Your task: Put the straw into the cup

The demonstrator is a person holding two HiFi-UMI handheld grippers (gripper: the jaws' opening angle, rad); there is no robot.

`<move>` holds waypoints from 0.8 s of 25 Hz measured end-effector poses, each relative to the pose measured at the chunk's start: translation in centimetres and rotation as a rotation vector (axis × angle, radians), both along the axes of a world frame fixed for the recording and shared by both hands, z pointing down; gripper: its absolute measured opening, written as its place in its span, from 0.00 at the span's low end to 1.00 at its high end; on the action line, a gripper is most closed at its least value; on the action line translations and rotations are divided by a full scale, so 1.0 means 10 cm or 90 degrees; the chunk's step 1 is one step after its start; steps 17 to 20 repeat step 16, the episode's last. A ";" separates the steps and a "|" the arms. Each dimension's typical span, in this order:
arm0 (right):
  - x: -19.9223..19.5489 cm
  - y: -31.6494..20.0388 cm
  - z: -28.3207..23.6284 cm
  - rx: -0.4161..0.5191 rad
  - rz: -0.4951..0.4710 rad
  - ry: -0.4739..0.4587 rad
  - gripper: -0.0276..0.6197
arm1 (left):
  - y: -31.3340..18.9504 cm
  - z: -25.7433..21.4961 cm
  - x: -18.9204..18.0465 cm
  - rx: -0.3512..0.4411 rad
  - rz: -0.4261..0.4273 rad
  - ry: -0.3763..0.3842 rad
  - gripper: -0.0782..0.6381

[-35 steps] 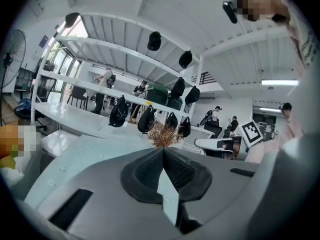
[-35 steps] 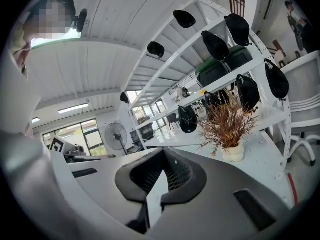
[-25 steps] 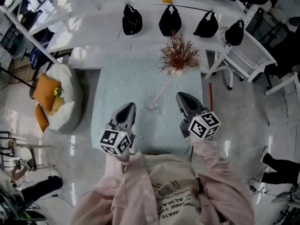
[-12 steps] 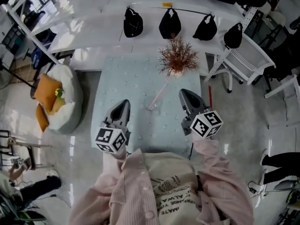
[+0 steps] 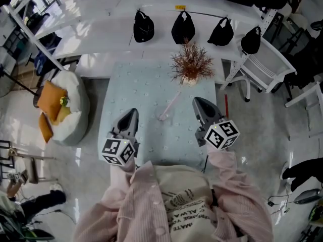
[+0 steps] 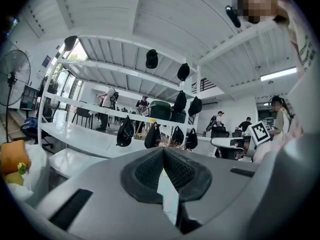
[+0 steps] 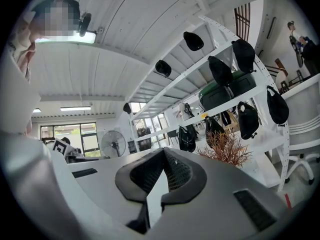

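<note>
dried plant (image 5: 191, 63) on pale table (image 5: 136, 89) – four black bags (image 5: 143, 26) behind, white chair (image 5: 262, 64), orange cushions (image 5: 49, 96) on beanbag (image 5: 75, 116)

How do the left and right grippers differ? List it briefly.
The right gripper reaches farther up the table, nearer the plant; the left gripper sits farther back, toward the person. The right gripper slants inward more sharply than the left gripper. Both are shut and empty, and they flank the straw.
</note>
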State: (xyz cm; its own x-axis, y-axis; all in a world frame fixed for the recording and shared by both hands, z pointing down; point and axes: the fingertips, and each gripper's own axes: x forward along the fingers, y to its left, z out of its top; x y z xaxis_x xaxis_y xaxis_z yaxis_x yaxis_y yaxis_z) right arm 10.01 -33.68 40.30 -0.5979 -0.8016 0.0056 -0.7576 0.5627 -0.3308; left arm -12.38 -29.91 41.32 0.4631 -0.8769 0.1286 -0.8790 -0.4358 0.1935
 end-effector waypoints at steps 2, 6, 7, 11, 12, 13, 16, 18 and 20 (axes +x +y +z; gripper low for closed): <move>0.00 0.00 0.01 -0.003 0.002 -0.003 0.04 | 0.00 0.01 0.00 -0.002 0.000 0.001 0.11; 0.03 0.00 0.05 -0.008 0.005 0.001 0.04 | 0.01 0.04 0.01 -0.006 0.000 0.000 0.11; 0.04 0.01 0.06 -0.011 0.007 0.002 0.04 | 0.01 0.04 0.02 -0.007 0.001 0.000 0.11; 0.04 0.03 0.07 -0.013 0.008 0.003 0.04 | 0.03 0.05 0.02 -0.008 0.002 0.000 0.11; 0.04 0.03 0.06 -0.012 0.008 0.003 0.04 | 0.03 0.05 0.02 -0.008 0.002 0.000 0.11; 0.04 0.03 0.06 -0.011 0.008 0.003 0.04 | 0.03 0.05 0.02 -0.008 0.002 0.001 0.11; 0.03 0.03 0.06 -0.009 0.007 0.004 0.04 | 0.02 0.05 0.01 -0.009 0.002 0.001 0.11; 0.03 0.03 0.06 -0.009 0.007 0.004 0.04 | 0.02 0.05 0.01 -0.009 0.002 0.001 0.11; 0.03 0.03 0.06 -0.009 0.007 0.004 0.04 | 0.02 0.05 0.01 -0.009 0.002 0.001 0.11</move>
